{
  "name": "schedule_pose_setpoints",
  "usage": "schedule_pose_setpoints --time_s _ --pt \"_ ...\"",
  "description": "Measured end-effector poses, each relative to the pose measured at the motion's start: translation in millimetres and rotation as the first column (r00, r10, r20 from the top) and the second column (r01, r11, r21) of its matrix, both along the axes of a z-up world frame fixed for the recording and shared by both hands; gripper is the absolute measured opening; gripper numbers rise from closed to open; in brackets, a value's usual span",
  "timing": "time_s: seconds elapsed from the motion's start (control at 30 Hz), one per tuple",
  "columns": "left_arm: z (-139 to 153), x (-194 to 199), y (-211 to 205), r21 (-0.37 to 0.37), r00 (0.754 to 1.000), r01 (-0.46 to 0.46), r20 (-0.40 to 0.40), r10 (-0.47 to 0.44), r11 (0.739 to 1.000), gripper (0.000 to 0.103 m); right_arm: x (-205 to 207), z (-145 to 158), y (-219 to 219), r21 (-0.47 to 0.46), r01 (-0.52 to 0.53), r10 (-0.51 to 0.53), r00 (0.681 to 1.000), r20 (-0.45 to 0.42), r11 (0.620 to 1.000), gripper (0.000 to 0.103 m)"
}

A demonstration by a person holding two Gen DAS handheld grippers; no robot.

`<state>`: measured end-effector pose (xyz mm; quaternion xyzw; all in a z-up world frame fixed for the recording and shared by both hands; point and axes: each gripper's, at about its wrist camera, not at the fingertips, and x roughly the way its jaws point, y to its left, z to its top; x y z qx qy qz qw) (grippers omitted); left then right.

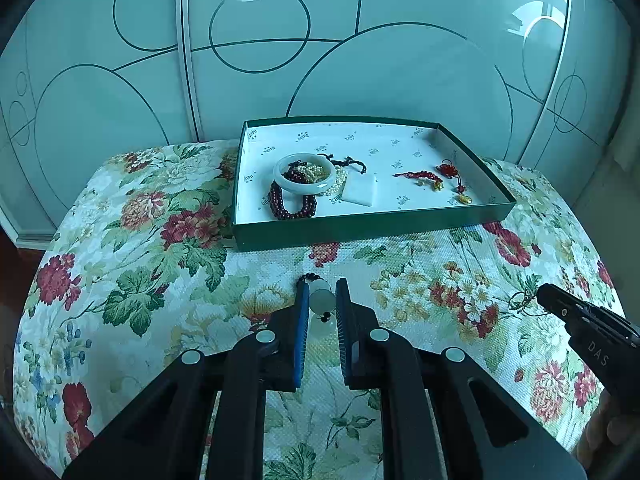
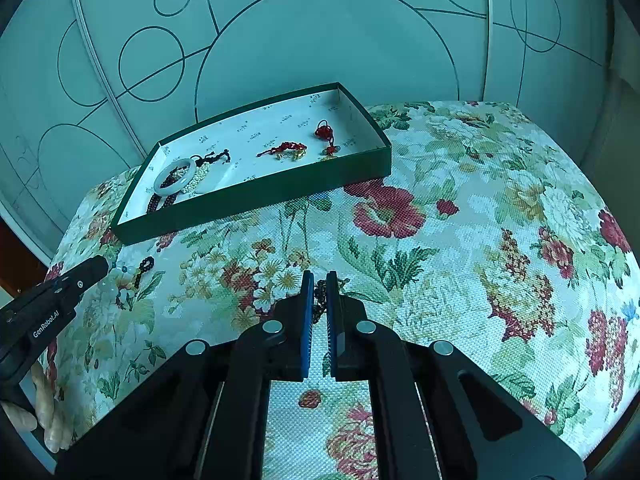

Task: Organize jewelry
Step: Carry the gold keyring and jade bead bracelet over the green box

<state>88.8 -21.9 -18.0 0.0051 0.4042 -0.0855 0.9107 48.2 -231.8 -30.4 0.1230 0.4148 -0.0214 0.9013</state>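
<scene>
A green box (image 1: 360,228) with a white lining sits at the far side of the floral cloth; it also shows in the right wrist view (image 2: 256,196). It holds a pale jade bangle (image 1: 304,174), dark red beads (image 1: 290,204), cream beads, a white card and red knotted charms (image 1: 420,176). My left gripper (image 1: 322,292) is shut on a pale jade pendant (image 1: 322,298) with a dark bead cord, down at the cloth. My right gripper (image 2: 319,284) is shut on a dark beaded strand (image 2: 319,296) at the cloth.
The floral cloth (image 2: 460,240) covers a rounded table. Frosted sliding panels (image 1: 320,60) stand right behind the box. The right gripper's body (image 1: 588,328) shows at the right of the left wrist view, and the left gripper's body (image 2: 52,300) at the left of the right wrist view.
</scene>
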Motion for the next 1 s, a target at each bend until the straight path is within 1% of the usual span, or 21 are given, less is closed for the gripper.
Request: schedule_pose_setpoints --time_s 0.5,1.0 --pt "21.6 -7.7 1.3 -0.032 0.999 0.006 0.045 -0.004 0.999 0.013 -4.1 24.0 8.3 -0.015 -0.026 0.027 0.999 0.046 1.000 0.006" --pt "34.3 -6.8 2.0 -0.051 0.997 0.014 0.073 -0.010 0.999 0.013 -0.5 32.6 12.9 -0.014 -0.035 0.036 0.997 0.062 0.999 0.006"
